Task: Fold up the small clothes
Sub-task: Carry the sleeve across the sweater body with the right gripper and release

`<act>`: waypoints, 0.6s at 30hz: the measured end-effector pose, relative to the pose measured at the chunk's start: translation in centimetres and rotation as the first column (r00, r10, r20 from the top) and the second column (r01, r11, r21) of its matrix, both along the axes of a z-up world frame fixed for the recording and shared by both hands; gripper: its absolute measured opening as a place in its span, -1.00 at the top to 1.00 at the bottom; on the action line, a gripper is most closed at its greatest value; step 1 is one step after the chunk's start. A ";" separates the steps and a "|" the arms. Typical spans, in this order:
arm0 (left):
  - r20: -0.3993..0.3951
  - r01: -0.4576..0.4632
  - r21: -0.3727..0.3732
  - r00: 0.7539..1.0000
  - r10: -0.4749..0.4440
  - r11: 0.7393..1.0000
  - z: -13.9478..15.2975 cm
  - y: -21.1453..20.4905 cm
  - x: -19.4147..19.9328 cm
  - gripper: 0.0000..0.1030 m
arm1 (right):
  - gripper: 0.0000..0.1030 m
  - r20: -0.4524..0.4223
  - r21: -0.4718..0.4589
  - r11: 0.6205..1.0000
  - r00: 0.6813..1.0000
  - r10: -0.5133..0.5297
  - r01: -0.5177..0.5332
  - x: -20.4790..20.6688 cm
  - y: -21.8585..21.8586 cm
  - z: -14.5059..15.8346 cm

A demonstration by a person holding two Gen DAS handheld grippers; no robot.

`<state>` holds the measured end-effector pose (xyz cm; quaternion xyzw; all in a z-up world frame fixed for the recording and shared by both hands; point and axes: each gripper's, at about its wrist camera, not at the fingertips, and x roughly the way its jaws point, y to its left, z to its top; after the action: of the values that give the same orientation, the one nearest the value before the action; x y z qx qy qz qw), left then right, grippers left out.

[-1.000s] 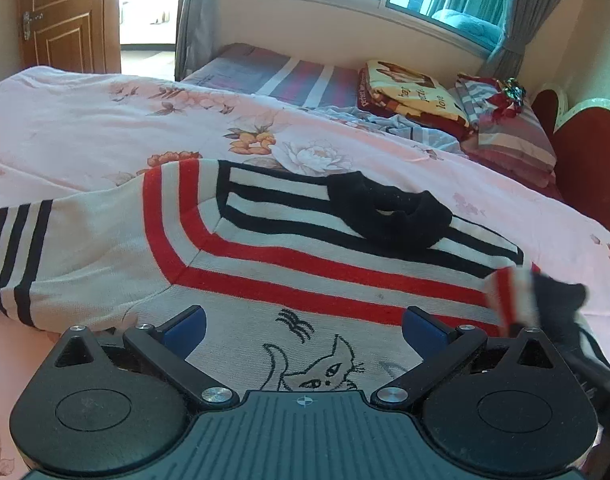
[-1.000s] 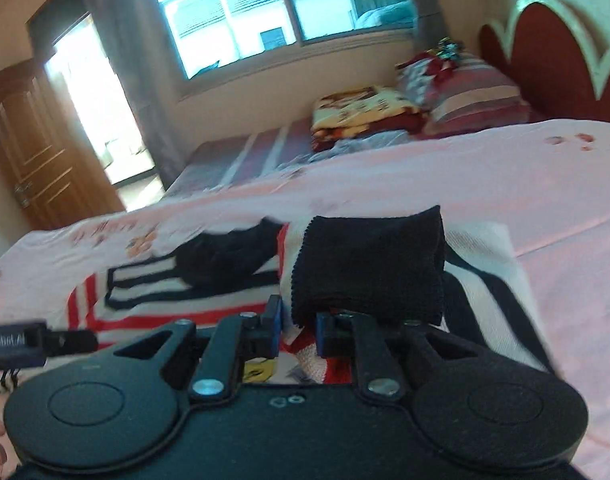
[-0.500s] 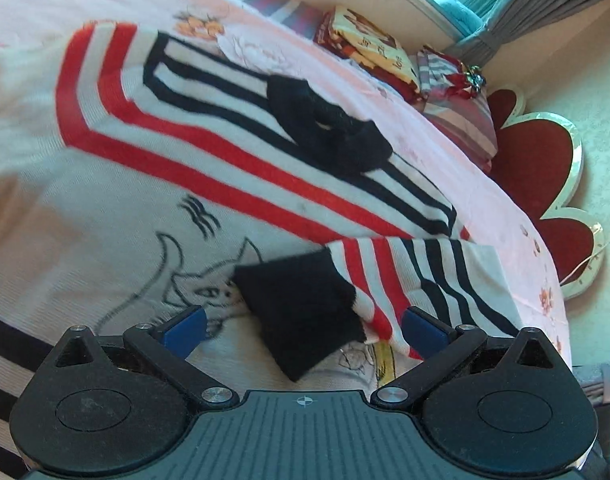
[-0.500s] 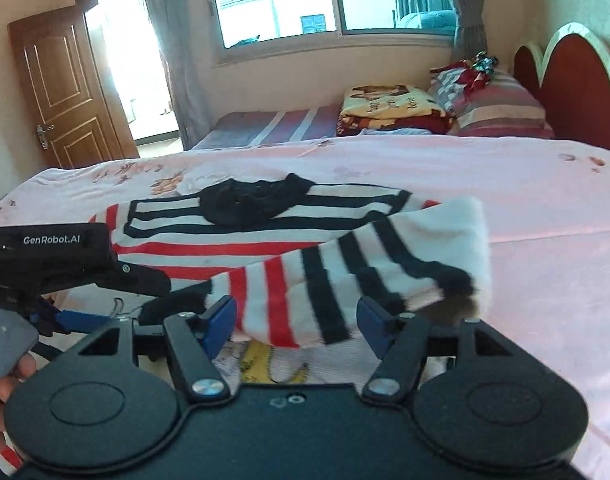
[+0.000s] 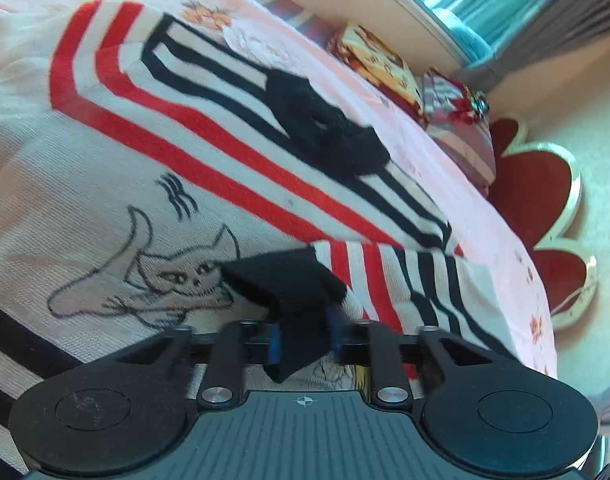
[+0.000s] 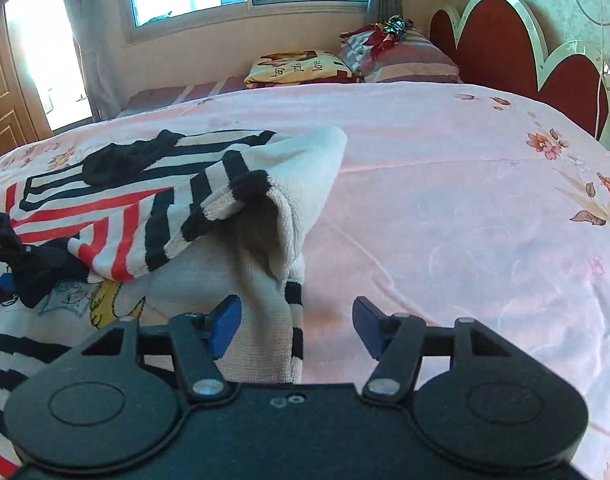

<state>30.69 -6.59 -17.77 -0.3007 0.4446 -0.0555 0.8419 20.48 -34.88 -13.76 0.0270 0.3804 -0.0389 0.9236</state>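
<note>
Striped sweater (image 5: pixel 105 208) spread on the pink bed (image 6: pixel 445 184), one sleeve folded across its front.
Left hand-held gripper (image 5: pixel 303 340) pinches the sleeve's black cuff (image 5: pixel 285 284); right hand-held gripper (image 6: pixel 295 326), jaws apart after just narrowing slightly, straddles the sweater's right edge without pressing it.

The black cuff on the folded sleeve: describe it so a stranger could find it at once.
On the pink floral bedspread lies a striped sweater with a cat drawing. Its folded sleeve ends beside the cat in the black cuff, clamped by the left gripper. Unlike the black collar farther up, it is flat and rectangular.
</note>
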 end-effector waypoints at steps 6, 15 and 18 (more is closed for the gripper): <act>0.114 -0.058 0.046 0.992 0.053 0.997 3.3 2.3 -0.1 0.88 | 0.04 -0.006 0.004 1.000 1.000 0.002 -0.002 1.1 0.4 0.0; 0.129 -0.165 0.182 0.981 0.143 0.969 4.5 10.4 0.8 0.89 | 0.22 0.017 -0.029 0.997 0.998 0.065 -0.065 2.5 2.7 0.2; 0.044 -0.130 0.253 0.991 0.123 0.959 0.8 10.0 0.8 0.89 | 0.54 -0.017 -0.053 0.997 0.999 0.052 -0.053 2.8 2.5 -0.8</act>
<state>31.47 3.37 -16.94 -0.2167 0.4160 0.0520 0.8816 23.33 -32.39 -14.55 -0.0079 0.3870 -0.0251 0.9217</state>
